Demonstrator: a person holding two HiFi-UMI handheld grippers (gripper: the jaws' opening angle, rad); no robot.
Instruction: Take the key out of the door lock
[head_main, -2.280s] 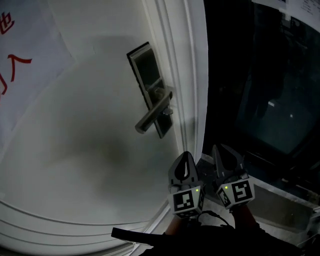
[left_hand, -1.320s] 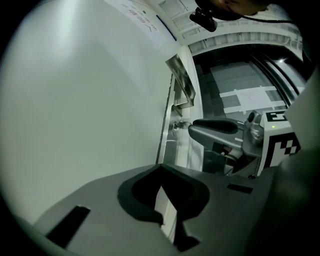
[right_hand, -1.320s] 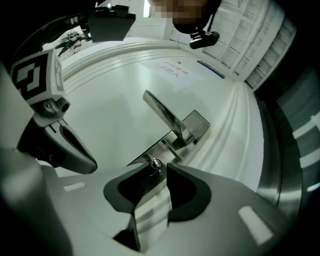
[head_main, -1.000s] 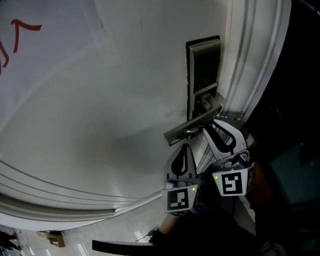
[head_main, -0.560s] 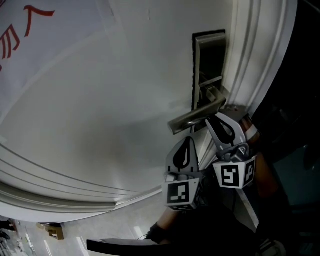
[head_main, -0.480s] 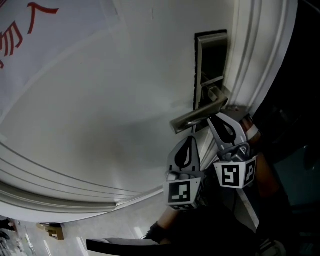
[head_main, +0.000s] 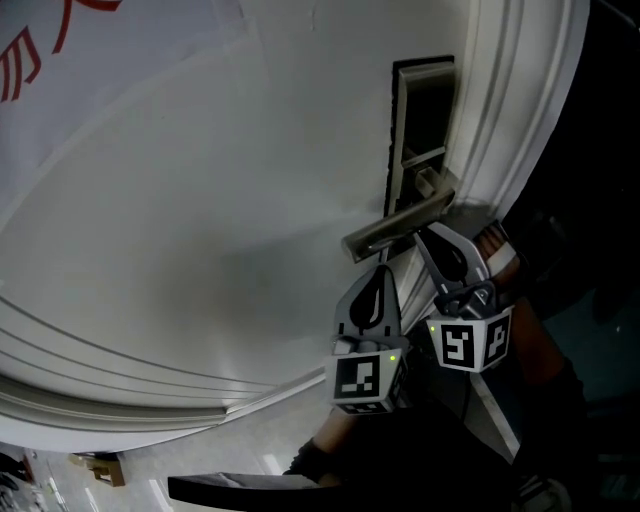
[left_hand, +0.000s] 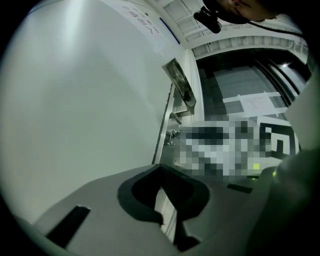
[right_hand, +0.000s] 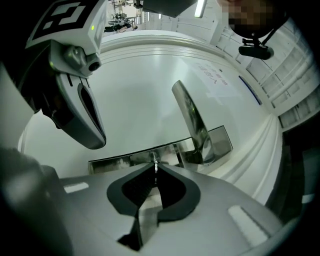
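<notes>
- Right gripper (right_hand: 155, 171) pinches the key (right_hand: 155, 163) at the lock plate (right_hand: 122, 161) (tips together on it).
- Handle (right_hand: 191, 117) juts above; left gripper (right_hand: 89, 122) hangs at upper left.

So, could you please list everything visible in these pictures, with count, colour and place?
door: one, white, fills the left and middle of the head view.
door frame: one, white moulding, right of the lock plate.
lock plate: one, dark and silver, near the door's right edge.
lever handle: one, silver, on the lock plate, reaching left.
key: one, thin and silver, below the handle at the lock plate.
sheet with red strokes: one, pale, top left of the door.
left gripper: grey, jaws together, empty, below the handle.
right gripper: grey, shut on the key.
</notes>
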